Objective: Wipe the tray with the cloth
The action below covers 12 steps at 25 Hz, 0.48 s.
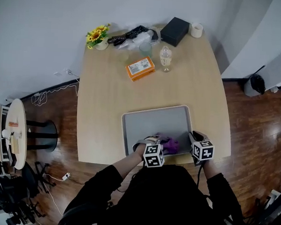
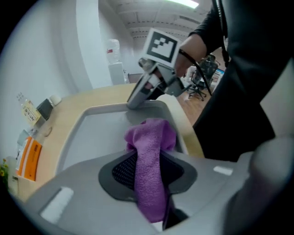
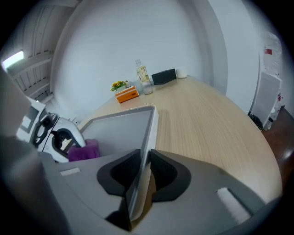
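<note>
The left claw (image 2: pixel 148 172) is clenched on the purple cloth (image 2: pixel 154 137), sitting at the tray's (image 1: pixel 144 124) bottom edge in the head view. Bare tray lies up-frame, so the wipe likely runs upward. The right claw (image 3: pixel 141 170) pinches the tray's right rim.

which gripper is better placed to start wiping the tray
Left. The left gripper is shut on the purple cloth, already over the tray. The right gripper is clamped on the tray's rim, likely steadying it, and holds no cloth.

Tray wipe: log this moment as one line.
left gripper: shut on purple cloth | right gripper: shut on tray rim | purple cloth over tray's near side
</note>
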Each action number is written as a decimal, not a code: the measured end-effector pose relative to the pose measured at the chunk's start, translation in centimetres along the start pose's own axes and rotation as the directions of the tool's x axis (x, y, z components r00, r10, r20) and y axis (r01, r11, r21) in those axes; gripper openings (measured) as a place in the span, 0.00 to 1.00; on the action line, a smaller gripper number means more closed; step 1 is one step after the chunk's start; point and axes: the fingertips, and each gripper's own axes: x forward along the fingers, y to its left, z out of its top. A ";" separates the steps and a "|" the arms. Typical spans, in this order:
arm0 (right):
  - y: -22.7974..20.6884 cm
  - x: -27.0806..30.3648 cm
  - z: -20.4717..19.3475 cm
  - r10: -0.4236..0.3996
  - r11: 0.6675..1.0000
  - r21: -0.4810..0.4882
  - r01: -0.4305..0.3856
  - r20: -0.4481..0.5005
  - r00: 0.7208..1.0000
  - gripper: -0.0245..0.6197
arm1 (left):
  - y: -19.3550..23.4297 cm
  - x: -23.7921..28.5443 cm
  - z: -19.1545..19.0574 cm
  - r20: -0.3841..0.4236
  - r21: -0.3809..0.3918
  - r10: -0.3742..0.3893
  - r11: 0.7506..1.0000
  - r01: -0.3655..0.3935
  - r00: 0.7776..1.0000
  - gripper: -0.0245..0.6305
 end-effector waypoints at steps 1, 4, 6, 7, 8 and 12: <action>0.0 0.0 0.0 -0.003 1.000 -0.003 0.003 -0.002 1.000 0.15 | -1.5 0.0 0.1 0.007 -0.009 -0.018 1.000 0.018 1.000 0.18; 0.1 0.0 0.1 -0.010 1.000 -0.005 0.010 -0.007 1.000 0.15 | -3.2 -0.4 -0.3 0.019 -0.049 -0.013 0.999 0.014 1.000 0.17; 0.2 0.0 0.1 -0.013 1.000 -0.002 0.013 -0.007 1.000 0.15 | -2.6 -0.5 -0.9 0.025 -0.052 -0.014 0.999 0.016 1.000 0.17; 0.2 0.0 0.1 -0.015 1.000 0.000 0.015 -0.008 1.000 0.15 | -1.9 -0.6 -1.2 0.027 -0.045 -0.012 0.999 0.013 1.000 0.17; 0.2 0.1 0.1 -0.016 1.000 0.001 0.016 -0.008 1.000 0.15 | -0.7 -0.7 -1.8 0.026 -0.039 0.000 0.999 0.001 1.000 0.18; 0.1 0.2 0.3 -0.020 1.000 -0.004 0.020 -0.009 1.000 0.15 | 8.1 -2.1 -4.7 -0.021 -0.092 0.122 0.988 -0.123 0.992 0.18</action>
